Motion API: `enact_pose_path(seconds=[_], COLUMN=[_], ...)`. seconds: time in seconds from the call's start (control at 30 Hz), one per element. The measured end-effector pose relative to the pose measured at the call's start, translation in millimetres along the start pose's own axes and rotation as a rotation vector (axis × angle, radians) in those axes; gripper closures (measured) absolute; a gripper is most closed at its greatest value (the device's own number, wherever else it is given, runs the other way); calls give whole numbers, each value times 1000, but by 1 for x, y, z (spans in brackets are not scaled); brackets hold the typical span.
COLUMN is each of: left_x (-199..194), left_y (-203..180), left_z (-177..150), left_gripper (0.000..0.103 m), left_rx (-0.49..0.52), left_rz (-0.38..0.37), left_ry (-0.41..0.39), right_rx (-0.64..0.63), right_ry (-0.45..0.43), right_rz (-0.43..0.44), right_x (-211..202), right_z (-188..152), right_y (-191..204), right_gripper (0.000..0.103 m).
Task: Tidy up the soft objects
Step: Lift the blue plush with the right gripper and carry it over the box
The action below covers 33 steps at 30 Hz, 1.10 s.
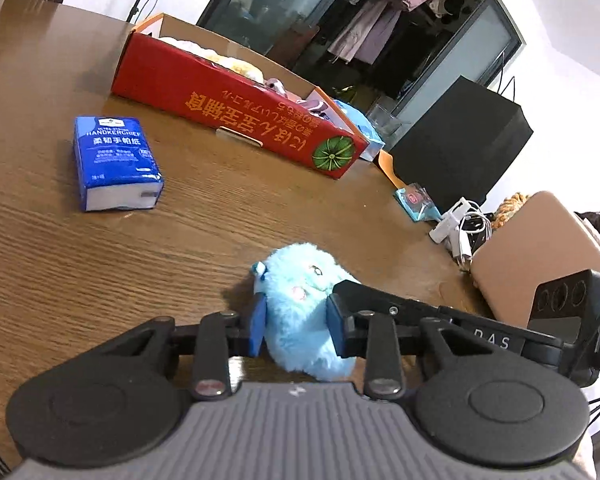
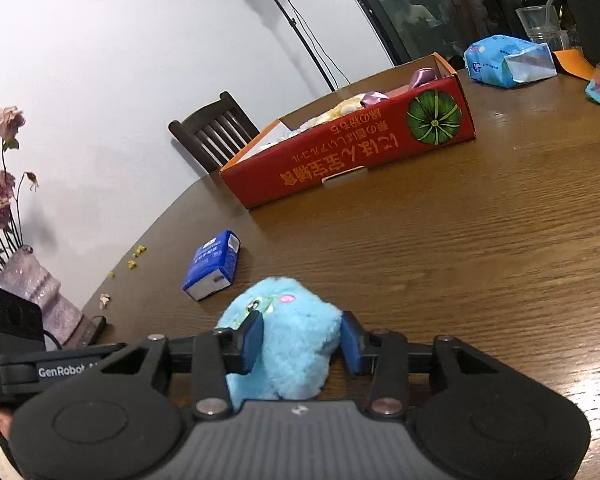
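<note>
A fluffy light-blue plush toy (image 1: 296, 312) lies on the wooden table (image 1: 100, 260). My left gripper (image 1: 296, 326) is shut on it, blue pads pressing both sides. My right gripper (image 2: 300, 340) is also shut on the same plush (image 2: 288, 340), from the opposite side. Its body shows in the left wrist view (image 1: 420, 320). A red cardboard box (image 1: 236, 108) with soft items inside stands at the far side of the table; it also shows in the right wrist view (image 2: 352, 152). A blue handkerchief tissue pack (image 1: 116, 164) lies left of the plush, and also shows in the right wrist view (image 2: 214, 266).
A light-blue tissue bag (image 2: 508, 60) lies behind the box. A black box (image 1: 460, 148), white cables (image 1: 460, 228) and a tan object (image 1: 540, 252) crowd the right edge. A vase with pink flowers (image 2: 32, 280) and a dark chair (image 2: 216, 132) stand at the left.
</note>
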<state>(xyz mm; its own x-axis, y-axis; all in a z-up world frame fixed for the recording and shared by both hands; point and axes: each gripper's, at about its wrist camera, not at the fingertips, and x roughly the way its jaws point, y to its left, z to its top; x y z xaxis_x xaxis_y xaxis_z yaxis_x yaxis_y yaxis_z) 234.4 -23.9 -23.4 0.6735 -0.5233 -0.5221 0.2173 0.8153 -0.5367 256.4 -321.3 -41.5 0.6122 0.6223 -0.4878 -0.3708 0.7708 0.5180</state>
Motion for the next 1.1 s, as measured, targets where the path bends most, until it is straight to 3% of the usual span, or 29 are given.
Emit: enact_pose_path(seconds=[0.13,0.3,0.4,0.5,0.63,0.73,0.83,0.9,1.1], left_x=[-4,14,48,92,132,154,163,166,148], left_y=[-6,-14,-7,15,40,49,56,56,47], left_z=[25,119,180,223,240,239,234,230,233], left_gripper=[71,72,72,72,72,72,78,78,76], left_rx=[42,107,133,92,102,147,164,189,206], left_rz=[-21,-56,-30,9,63,115,99,115,127], left_ry=[-70,-148,-137,-77,-7,41,84,74,34], right_rx=[13,-92,-151,-138,-100,-123,-179,-205,-193], right_ry=[-20,-142,-184,-144,-55,5,78,117,113], right_rz=[21,40,25,2,-23,-57,-95,-121,-122], right_x=[3,9,39,84,144,178,202,213,209], right_z=[16,90,153,198,229,231,226,220,221], right_y=[1,17,18,6,-19,-25,-25,-25,-30], right_gripper=[66,66,66,66,66,67,70,68,65])
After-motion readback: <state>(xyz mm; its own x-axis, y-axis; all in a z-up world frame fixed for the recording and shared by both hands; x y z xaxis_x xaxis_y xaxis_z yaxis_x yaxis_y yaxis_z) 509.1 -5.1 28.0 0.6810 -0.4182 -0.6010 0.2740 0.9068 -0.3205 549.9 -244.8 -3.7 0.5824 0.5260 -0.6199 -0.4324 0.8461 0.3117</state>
